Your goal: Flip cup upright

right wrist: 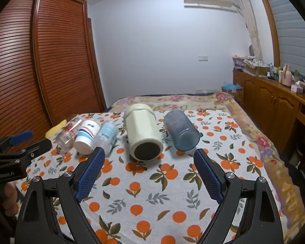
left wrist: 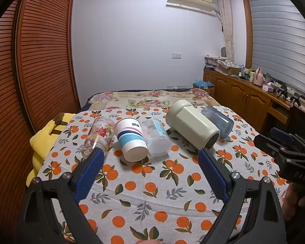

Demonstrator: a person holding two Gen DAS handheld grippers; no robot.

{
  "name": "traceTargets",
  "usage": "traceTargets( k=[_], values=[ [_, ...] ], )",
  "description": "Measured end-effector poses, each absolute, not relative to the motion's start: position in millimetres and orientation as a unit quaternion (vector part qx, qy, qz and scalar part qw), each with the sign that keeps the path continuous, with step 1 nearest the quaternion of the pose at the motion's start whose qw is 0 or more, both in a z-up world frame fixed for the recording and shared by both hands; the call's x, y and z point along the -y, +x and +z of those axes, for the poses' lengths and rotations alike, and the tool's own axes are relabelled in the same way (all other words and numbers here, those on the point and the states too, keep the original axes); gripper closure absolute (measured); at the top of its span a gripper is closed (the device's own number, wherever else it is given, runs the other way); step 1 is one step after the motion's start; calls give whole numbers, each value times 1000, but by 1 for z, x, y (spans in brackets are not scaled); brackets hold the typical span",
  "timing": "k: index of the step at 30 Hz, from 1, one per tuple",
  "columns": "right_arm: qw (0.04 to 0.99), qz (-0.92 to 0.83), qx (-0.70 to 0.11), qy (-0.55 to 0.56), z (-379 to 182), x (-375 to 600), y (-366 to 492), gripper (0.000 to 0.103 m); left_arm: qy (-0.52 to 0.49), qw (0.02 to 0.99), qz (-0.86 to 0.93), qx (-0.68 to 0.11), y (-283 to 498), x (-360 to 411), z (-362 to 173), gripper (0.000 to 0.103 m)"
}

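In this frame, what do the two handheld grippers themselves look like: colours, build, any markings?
Both are matte black, with angled linkage arms joined by silver bolts. Each finger carries a long blue pad with a textured grip face. The left gripper shows white "CanRobot.AI" lettering on its body in the right wrist view; the right gripper shows faint letters like "DAS". A bare hand grips the left handle.

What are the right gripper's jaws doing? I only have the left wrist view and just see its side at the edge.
Observer: The right gripper has its jaws wide open, nothing between them.
Operator: Does the blue cup touch the cream cup? They overlap for me.
Observer: It seems not; the right wrist view shows orange-print cloth between the blue cup and the cream cup.
Operator: Anything on the clear plastic cup?
Observer: The clear plastic cup has a barcode label on its side.
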State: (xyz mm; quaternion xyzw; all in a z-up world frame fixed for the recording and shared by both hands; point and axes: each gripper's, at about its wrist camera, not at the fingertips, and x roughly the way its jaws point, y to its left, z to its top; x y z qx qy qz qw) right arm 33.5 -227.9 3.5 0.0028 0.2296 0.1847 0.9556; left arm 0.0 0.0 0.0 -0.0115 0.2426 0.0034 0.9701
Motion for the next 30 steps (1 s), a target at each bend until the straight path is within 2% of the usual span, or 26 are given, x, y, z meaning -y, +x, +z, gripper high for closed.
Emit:
traceTargets(
  k=[30],
  values=[
    [957, 186, -224, 5, 3, 228, 32, 12, -12, 971, 2, -240, -1, 1, 2, 9]
  ],
)
